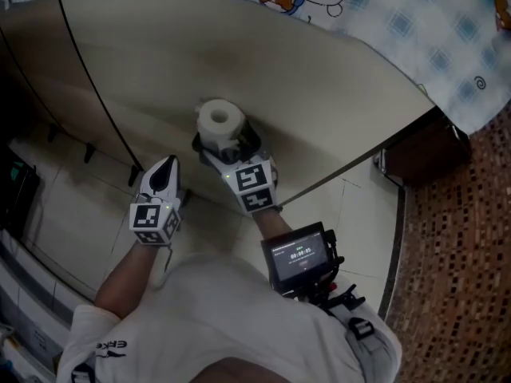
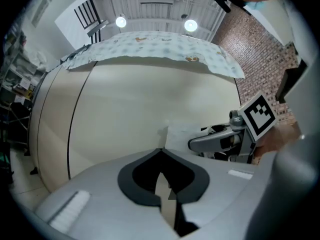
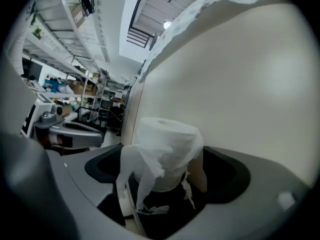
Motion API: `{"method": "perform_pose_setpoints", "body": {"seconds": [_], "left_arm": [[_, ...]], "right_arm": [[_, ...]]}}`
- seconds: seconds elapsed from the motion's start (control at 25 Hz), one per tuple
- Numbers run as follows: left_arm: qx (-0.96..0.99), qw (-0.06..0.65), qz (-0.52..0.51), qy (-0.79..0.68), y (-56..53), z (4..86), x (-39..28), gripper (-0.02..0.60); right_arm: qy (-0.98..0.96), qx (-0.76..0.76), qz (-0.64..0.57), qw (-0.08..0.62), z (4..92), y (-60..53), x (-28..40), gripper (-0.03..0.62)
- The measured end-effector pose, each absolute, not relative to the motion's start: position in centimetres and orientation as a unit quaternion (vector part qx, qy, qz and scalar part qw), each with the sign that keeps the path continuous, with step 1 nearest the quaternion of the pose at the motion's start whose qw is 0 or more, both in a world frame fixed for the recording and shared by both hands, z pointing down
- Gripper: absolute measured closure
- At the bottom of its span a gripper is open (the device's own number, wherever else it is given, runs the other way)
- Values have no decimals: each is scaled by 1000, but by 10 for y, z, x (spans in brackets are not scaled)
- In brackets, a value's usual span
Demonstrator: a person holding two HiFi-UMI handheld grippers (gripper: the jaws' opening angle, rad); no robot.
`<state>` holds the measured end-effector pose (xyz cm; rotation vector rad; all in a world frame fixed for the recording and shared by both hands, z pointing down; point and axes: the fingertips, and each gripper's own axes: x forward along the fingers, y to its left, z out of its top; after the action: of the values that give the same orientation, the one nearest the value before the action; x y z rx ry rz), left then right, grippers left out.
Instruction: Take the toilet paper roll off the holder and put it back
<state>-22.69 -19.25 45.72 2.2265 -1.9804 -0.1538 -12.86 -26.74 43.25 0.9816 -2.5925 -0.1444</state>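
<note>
Two tongs are held before one beige curved panel (image 1: 303, 78). Left tongs (image 2: 162, 153) are pressed together with nothing between them and are pointed level at the panel, just beside it. Right tongs (image 1: 226, 140) are spread wide. One toilet paper roll (image 3: 167, 144) is stood upright between them, close against the panel. Dark gaps are seen on both sides of the roll, so it is not clamped. One torn, loose sheet (image 3: 131, 176) is hung down the roll's near side. What the roll is stood on cannot be made out.

One patterned cloth (image 1: 415, 22), printed with checks and cartoon animals, is draped over the panel's top edge. Pale floor tiles (image 1: 363, 206) are laid at the panel's foot. One brick-patterned surface (image 1: 455, 238) is seen past the panel's right end. Two round ceiling lamps (image 2: 120, 21) are lit above the panel in the left gripper view. Shelving (image 3: 75, 29) loaded with boxes is seen off the panel's left end in the right gripper view. One small screen device (image 1: 299, 255) is worn on the person's right forearm, on the near side of the panel.
</note>
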Motion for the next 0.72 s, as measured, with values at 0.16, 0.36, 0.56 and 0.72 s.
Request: {"method": "perform_pose_setpoints", "body": {"seconds": [0.16, 0.36, 0.56, 0.72], "left_arm": [[747, 76, -53, -659, -193, 456, -233, 580], [749, 75, -53, -656, -195, 457, -238, 580], [751, 74, -55, -653, -197, 456, -242, 580], [753, 75, -57, -651, -198, 456, -244, 580]], "right_arm": [[-913, 342, -53, 217, 439, -272, -133, 77], [-909, 339, -54, 235, 436, -280, -138, 77], [-908, 333, -50, 251, 438, -285, -145, 79], [-902, 343, -56, 257, 438, -289, -144, 88]]}}
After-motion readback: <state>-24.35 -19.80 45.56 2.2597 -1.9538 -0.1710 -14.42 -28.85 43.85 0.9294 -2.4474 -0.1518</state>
